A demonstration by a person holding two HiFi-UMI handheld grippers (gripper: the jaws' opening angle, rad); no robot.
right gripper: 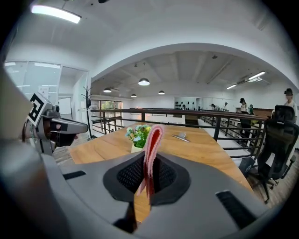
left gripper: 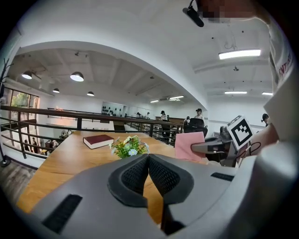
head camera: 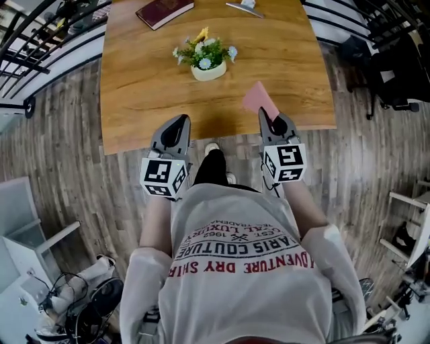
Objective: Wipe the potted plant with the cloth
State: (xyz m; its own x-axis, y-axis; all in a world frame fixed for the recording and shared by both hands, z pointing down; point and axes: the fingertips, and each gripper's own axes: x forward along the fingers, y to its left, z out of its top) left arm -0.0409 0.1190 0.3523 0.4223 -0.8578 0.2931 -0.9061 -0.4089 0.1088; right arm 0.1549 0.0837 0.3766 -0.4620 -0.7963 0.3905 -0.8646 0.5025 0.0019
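We see a rectangular wooden bench (head camera: 141,101) bearing, near its middle, a small cream pot of white, blue and yellow flowers (head camera: 207,60). At its far edge lie a dark red book (head camera: 164,11) and a flat silvery object (head camera: 244,9).

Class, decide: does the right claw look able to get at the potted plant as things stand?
Probably yes: the right claw, shut on the pink cloth, is at the table edge, with only bare wood between it and the potted plant.

Maroon book (head camera: 164,11) at the wooden table's (head camera: 148,101) far edge
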